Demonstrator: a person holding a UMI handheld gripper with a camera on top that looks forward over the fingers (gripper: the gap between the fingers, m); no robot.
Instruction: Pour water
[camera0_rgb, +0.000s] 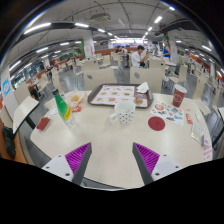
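The pouring has not begun, I think; this looks like the reaching step. The hand-held gripper (109, 160) has its two fingers spread apart and holds nothing. Far left on the counter (100, 135) stands a green bottle (63, 107), likely the one to pour from. Next comes a white cup (124, 113), straight ahead beyond the fingers. I cannot tell what is inside. On the right lies a dark red round coaster (157, 124). Next, it should move left and close on the bottle.
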